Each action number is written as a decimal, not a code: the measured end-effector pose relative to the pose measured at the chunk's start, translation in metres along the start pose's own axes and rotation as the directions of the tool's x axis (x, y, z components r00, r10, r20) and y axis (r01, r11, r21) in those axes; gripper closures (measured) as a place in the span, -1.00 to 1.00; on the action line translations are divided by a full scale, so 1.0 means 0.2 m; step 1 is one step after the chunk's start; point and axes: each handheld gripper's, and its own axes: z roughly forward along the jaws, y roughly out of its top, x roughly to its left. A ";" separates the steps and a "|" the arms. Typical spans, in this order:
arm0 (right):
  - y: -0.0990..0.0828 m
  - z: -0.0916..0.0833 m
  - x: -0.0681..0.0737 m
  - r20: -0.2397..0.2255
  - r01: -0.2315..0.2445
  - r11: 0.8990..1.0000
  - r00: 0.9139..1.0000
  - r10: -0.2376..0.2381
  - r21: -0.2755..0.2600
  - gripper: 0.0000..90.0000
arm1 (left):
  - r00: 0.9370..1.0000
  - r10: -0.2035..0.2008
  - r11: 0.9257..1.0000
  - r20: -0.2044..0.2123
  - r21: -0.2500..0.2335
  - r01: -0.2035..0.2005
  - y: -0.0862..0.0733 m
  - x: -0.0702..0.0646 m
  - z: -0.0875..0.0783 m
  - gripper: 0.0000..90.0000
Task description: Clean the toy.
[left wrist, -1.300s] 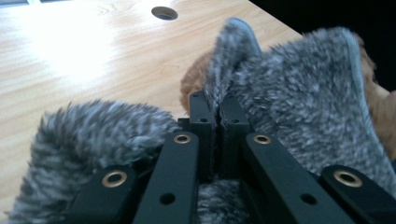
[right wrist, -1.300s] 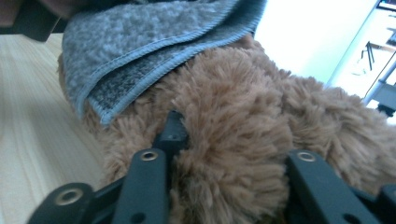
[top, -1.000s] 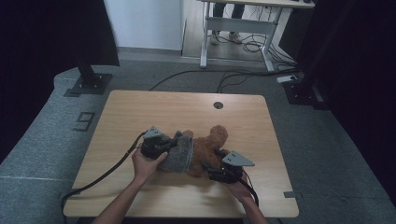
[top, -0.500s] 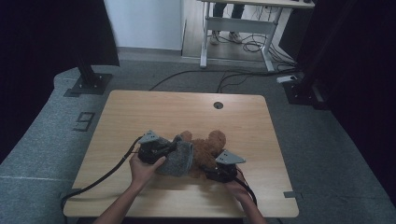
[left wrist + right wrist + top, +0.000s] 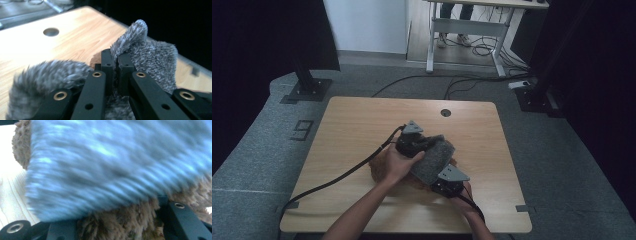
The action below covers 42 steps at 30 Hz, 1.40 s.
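A grey fuzzy cloth (image 5: 432, 161) lies draped over a brown plush toy (image 5: 375, 174) at the middle of the wooden table (image 5: 362, 125). My left gripper (image 5: 412, 142) is at the cloth's upper left edge. In the left gripper view, my left gripper (image 5: 116, 56) is shut on a raised fold of the grey cloth (image 5: 152, 57). My right gripper (image 5: 447, 184) sits at the cloth's lower right. Its jaws (image 5: 120, 225) have just been closing, and brown plush (image 5: 117, 222) is packed between them under the blurred grey cloth (image 5: 112, 165).
A round cable hole (image 5: 445, 112) lies in the table's far side. The left gripper's black cable (image 5: 337, 177) trails off the front left edge. A black stand base (image 5: 307, 90) stands on the floor at the back left, and a metal desk frame (image 5: 462, 30) is behind it.
My left gripper has risen and moved right, dragging the grey cloth across the plush toy, whose head is now covered. The right gripper's jaws have come together on the plush.
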 end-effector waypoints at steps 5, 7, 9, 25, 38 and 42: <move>-0.02 0.00 0.01 0.026 0.012 1.000 1.000 -0.012 0.006 0.09 | 0.998 0.034 0.999 -0.059 0.039 -0.031 -0.09 0.03 0.02 0.91; -0.02 0.00 0.01 0.041 0.016 1.000 0.999 -0.016 0.007 0.10 | 0.996 0.034 0.999 -0.079 0.044 -0.031 -0.11 0.06 -0.01 0.91; -0.01 -0.01 0.02 0.048 0.014 1.000 0.999 -0.015 0.012 0.11 | 0.995 0.014 0.999 -0.098 0.043 -0.010 -0.15 0.13 -0.06 0.91; -0.02 0.00 -0.01 0.059 -0.040 0.999 0.998 0.039 0.013 0.13 | 0.969 -0.089 0.996 -0.230 -0.021 0.086 -0.51 0.46 -0.48 0.92; -0.03 0.00 -0.02 0.053 -0.052 0.999 0.997 0.052 0.007 0.13 | 0.971 -0.160 0.987 -0.179 -0.063 0.151 -0.51 0.51 -0.54 0.92; -0.03 0.00 -0.02 0.052 -0.046 0.999 0.998 0.045 0.005 0.14 | 0.988 -0.083 0.991 -0.130 -0.114 0.068 -0.33 0.38 -0.53 0.92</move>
